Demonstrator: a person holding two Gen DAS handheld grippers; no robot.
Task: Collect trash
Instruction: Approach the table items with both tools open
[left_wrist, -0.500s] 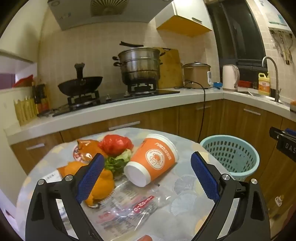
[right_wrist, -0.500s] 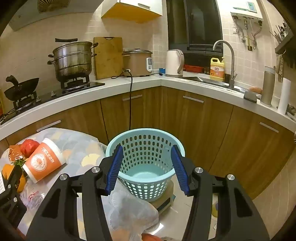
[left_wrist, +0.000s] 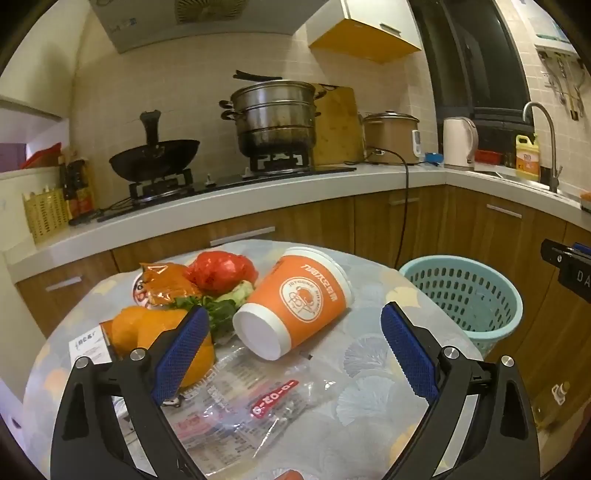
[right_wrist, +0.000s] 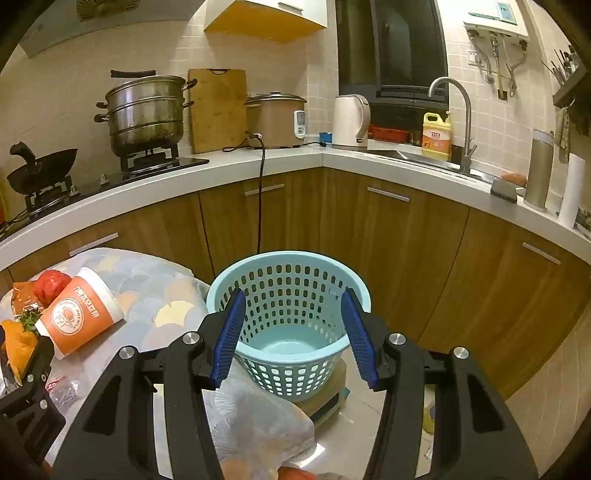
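Observation:
An orange paper cup (left_wrist: 306, 299) lies on its side on the round table (left_wrist: 369, 387), base towards me. Left of it sit a red crumpled bag (left_wrist: 221, 271), an orange snack wrapper (left_wrist: 166, 284), orange peel (left_wrist: 147, 328) and green leaves (left_wrist: 218, 310). A clear printed plastic bag (left_wrist: 251, 398) lies flat in front. My left gripper (left_wrist: 291, 314) hovers wide open just short of the cup, touching nothing. My right gripper (right_wrist: 292, 295) stands open before the light blue basket (right_wrist: 288, 255), with nothing between its fingers. The cup (right_wrist: 79, 314) shows at the left of the right wrist view.
The basket (left_wrist: 465, 295) stands on a low block on the floor, right of the table. Behind runs a counter with a wok (left_wrist: 155, 158), a steamer pot (left_wrist: 277, 114), a rice cooker (left_wrist: 391, 136) with a hanging cord, a kettle (left_wrist: 460, 142) and a sink tap (right_wrist: 458, 110).

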